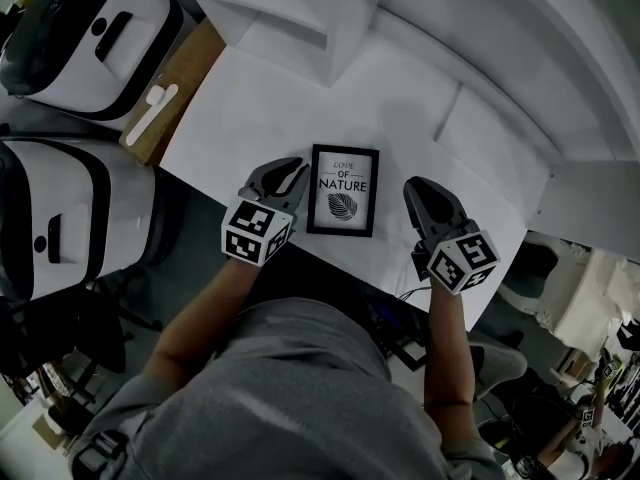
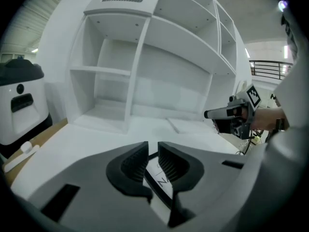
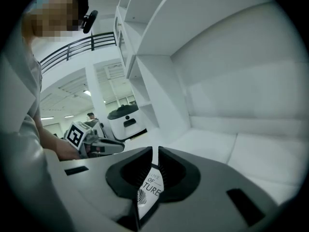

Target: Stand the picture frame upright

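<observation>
A black picture frame (image 1: 343, 190) with a leaf print and the words "Love of Nature" lies flat on the white table (image 1: 250, 108), near its front edge. My left gripper (image 1: 296, 168) hovers just left of the frame, its jaws a narrow gap apart with nothing between them. In the left gripper view the frame (image 2: 159, 175) shows through that gap (image 2: 153, 149). My right gripper (image 1: 420, 186) is a little to the right of the frame, shut and empty. In the right gripper view the frame (image 3: 150, 187) shows below the closed jaws (image 3: 155, 153).
A white shelf unit (image 2: 140, 57) rises at the back of the table. Two white and black machines (image 1: 90, 38) (image 1: 60, 218) stand to the left beside a wooden board (image 1: 175, 88) with a white tube (image 1: 150, 108). The table's front edge runs just below the frame.
</observation>
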A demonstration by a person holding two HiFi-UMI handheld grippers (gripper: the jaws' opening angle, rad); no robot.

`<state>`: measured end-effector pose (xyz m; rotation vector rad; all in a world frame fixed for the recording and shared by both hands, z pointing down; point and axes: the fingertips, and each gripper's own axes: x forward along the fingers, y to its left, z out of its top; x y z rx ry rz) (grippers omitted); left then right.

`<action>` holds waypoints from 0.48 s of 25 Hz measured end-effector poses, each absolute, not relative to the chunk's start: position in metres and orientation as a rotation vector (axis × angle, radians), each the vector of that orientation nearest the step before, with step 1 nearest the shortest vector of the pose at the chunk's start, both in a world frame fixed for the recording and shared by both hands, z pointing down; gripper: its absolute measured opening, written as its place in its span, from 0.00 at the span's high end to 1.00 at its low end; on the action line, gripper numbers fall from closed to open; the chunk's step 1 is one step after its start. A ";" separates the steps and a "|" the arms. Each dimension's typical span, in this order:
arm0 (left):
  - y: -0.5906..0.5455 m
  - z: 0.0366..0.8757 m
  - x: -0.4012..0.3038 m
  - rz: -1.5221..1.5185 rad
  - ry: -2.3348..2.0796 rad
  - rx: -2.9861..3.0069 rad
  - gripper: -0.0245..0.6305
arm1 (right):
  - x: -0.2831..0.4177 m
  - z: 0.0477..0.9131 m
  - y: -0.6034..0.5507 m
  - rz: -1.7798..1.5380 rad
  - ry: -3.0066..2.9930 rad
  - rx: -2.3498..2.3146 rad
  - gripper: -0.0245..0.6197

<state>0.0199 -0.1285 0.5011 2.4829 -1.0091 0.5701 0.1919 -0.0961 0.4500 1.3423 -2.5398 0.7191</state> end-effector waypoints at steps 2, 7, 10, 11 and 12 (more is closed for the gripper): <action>-0.126 0.515 0.024 0.589 -0.995 2.454 0.84 | 0.191 0.470 -0.097 0.768 -2.508 1.320 0.91; -0.115 0.551 0.033 0.674 -0.917 2.375 0.82 | 0.189 0.504 -0.093 0.850 -2.444 1.285 0.91; -0.116 0.567 0.029 0.704 -0.953 2.328 0.79 | 0.182 0.520 -0.092 0.875 -2.422 1.253 0.91; -0.116 0.572 0.029 0.710 -0.957 2.311 0.78 | 0.180 0.526 -0.091 0.885 -2.415 1.239 0.91; -0.115 0.576 0.030 0.719 -0.954 2.296 0.78 | 0.178 0.533 -0.090 0.896 -2.406 1.221 0.90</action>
